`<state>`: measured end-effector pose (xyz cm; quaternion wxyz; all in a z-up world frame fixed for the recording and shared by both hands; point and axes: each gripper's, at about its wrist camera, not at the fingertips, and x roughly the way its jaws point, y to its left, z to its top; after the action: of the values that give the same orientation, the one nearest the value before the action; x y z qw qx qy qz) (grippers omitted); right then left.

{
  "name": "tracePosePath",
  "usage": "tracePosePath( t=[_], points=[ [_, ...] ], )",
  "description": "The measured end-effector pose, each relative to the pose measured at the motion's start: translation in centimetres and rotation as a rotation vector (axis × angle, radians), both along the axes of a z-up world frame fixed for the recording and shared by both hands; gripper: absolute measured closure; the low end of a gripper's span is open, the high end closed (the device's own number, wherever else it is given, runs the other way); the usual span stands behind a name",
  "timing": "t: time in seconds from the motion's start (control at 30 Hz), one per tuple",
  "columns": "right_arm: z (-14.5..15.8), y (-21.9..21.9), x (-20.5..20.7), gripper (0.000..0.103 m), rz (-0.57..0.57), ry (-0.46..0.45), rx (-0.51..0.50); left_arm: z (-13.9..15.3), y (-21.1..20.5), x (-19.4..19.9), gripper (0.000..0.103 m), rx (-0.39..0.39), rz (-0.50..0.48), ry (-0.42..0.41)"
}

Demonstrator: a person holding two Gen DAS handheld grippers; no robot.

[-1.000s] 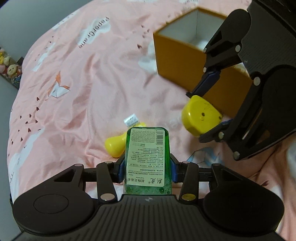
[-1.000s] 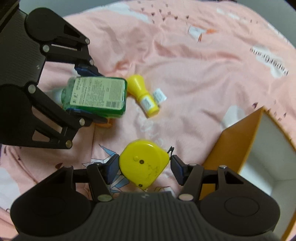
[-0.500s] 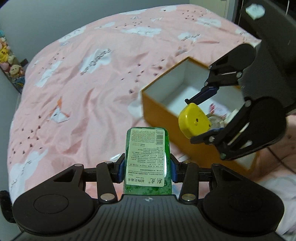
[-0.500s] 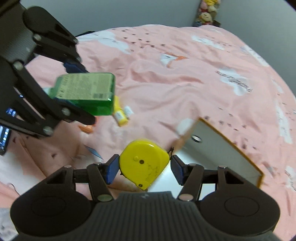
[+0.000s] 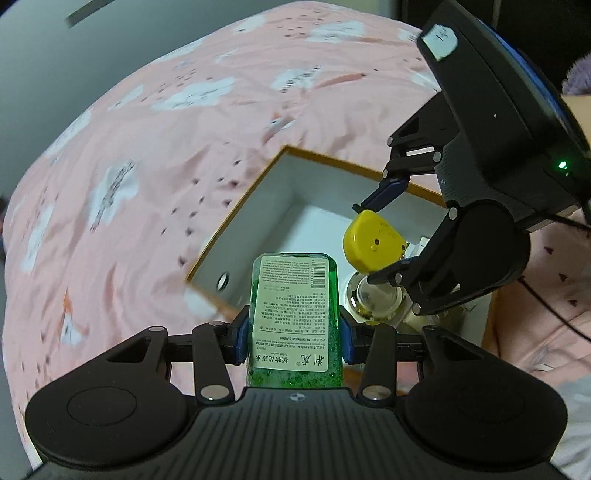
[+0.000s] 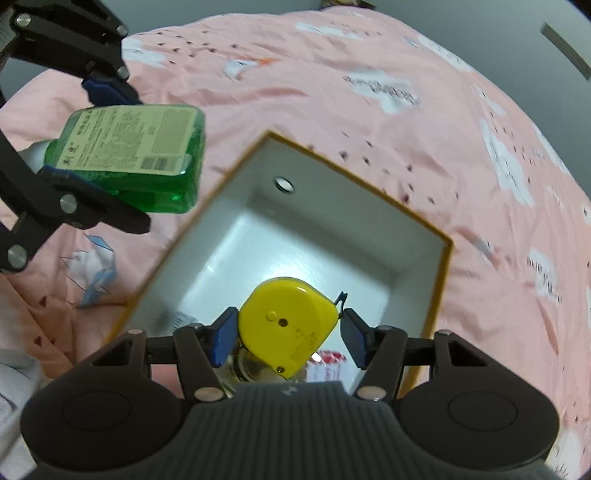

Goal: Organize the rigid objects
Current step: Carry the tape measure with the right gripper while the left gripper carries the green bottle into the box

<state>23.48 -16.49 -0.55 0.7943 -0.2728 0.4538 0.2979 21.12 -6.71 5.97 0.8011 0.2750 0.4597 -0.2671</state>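
Bedspread [image 5: 155,155]: pink fabric, creased, printed with white clouds, small dark marks and lettering, covering the whole surface. Wall [image 6: 480,22]: plain grey, behind the bed. Black cable [image 5: 546,306]: lying across the pink fabric at right.

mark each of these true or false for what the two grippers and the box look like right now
1. The left gripper holds a green bottle. True.
2. The right gripper holds a red ball. False: a yellow tape measure.
3. The tape measure is above the open box. True.
4. The box sits on a wooden table. False: on a pink bedsheet.
5. The box is completely empty. False: a few items lie in one corner.
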Motion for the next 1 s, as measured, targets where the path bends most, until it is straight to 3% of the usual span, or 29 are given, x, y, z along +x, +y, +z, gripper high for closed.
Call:
tracePosePath(
  t=[0.2, 0.37, 0.57, 0.8, 1.0],
  points=[
    [-1.6, -1.5, 1.2, 0.043, 0.011, 0.021, -0.001, -2.7, -2.9, 2.1, 0.052, 0.055, -0.171, 0.012],
    [-2.6, -2.4, 2.3, 0.043, 0.013, 0.024, -0.010, -5.3, -4.4, 3.4, 0.052, 0.114, -0.248, 0.022],
    [-3.7, -3.0, 3.2, 0.043, 0.056, 0.028, -0.026, -8.5, -5.5, 4.3, 0.052, 0.172, -0.355, 0.090],
    [-5.0, -3.0, 3.5, 0.043, 0.073, 0.041, -0.031, -12.3, -6.2, 5.6, 0.052, 0.248, -0.391, 0.161],
    [-5.8, -3.5, 4.5, 0.043, 0.042, 0.057, -0.014, -13.9, -6.7, 6.6, 0.052, 0.274, -0.395, 0.160]
  ],
)
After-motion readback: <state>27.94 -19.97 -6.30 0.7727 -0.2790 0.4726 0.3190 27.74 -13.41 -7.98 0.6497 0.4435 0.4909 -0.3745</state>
